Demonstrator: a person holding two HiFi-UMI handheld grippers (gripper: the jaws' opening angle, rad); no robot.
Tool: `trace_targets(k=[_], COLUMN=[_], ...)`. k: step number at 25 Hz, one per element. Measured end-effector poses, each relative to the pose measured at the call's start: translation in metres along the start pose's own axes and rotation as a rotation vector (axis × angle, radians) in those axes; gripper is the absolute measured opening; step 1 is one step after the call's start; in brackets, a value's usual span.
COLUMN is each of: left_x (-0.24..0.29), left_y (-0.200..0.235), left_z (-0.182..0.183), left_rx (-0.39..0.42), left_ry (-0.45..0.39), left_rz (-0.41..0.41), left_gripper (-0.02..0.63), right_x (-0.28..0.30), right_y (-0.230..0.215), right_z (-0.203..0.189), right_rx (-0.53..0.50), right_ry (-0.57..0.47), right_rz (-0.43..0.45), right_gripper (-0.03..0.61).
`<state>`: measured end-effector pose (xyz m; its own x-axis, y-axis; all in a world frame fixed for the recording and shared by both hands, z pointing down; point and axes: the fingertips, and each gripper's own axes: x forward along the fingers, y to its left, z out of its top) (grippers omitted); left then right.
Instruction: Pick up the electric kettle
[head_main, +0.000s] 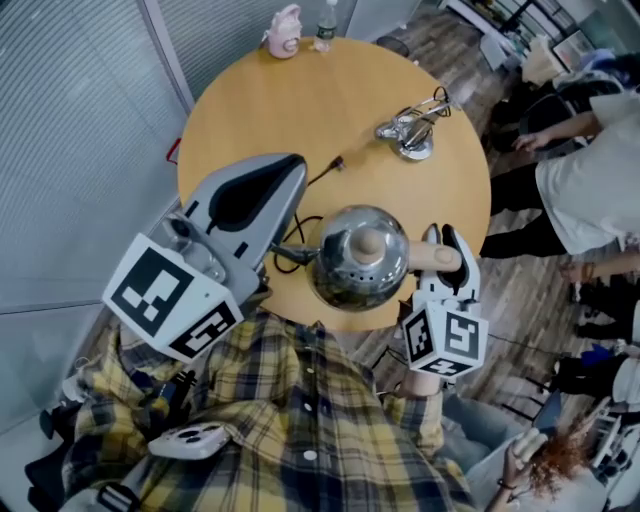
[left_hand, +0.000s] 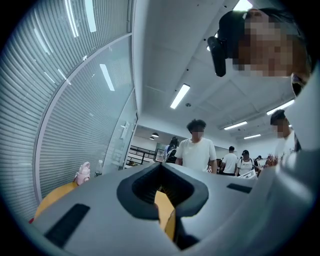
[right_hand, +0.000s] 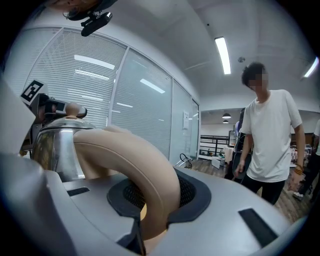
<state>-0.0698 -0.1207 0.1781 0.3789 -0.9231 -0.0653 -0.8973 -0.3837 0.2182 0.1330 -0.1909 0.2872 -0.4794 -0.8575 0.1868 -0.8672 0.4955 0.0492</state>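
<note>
Head view: round wooden desk (head_main: 270, 110) fills the upper centre of the frame. Stainless-steel electric kettle (head_main: 358, 262) sits low centre, at the desk's near edge, its lid on with the beige knob (head_main: 368, 243) uppermost. The contents are hidden under the lid. Whether the kettle's base touches the desk cannot be told.

The kettle's beige handle (head_main: 440, 258) points toward frame right. Right gripper (head_main: 443, 245) is clamped on it. In the right gripper view the handle (right_hand: 135, 160) arcs down through the dark cavity between the jaws of the right gripper (right_hand: 155, 200), both sides pressing on it. The kettle body (right_hand: 57, 145) stands at far left of that view.

Left gripper (head_main: 250, 195) is at centre left of the head view, just left of the kettle and apart from it. In the left gripper view the jaws of the left gripper (left_hand: 162, 192) are drawn together on nothing (only a sliver of yellow desk shows through the cavity).

A black cord (head_main: 300, 225) loops on the desk between the left gripper and the kettle.

At the far rim, top of frame, a pink bottle (head_main: 285, 32) stands just beside a clear plastic bottle (head_main: 325, 28), both capped, fill not readable. A shiny metal piece on a round base (head_main: 412, 127) lies upper right on the desk, well apart from the kettle.
</note>
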Motion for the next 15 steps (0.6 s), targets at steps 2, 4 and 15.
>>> trace_targets(k=[2, 4, 15], left_x=[0.001, 0.001, 0.007], left_y=[-0.001, -0.001, -0.001], left_z=[0.000, -0.002, -0.004], left_rx=[0.035, 0.039, 0.030], left_ry=[0.005, 0.012, 0.040], left_rz=[-0.011, -0.019, -0.052], left_gripper=[0.003, 0.003, 0.003], right_x=[-0.001, -0.001, -0.001], right_y=[-0.001, -0.003, -0.012], right_z=[-0.001, -0.001, 0.003], right_rx=[0.002, 0.008, 0.010], right_ry=[-0.002, -0.007, -0.013], right_rz=[-0.003, -0.008, -0.026], right_gripper=[0.092, 0.091, 0.092])
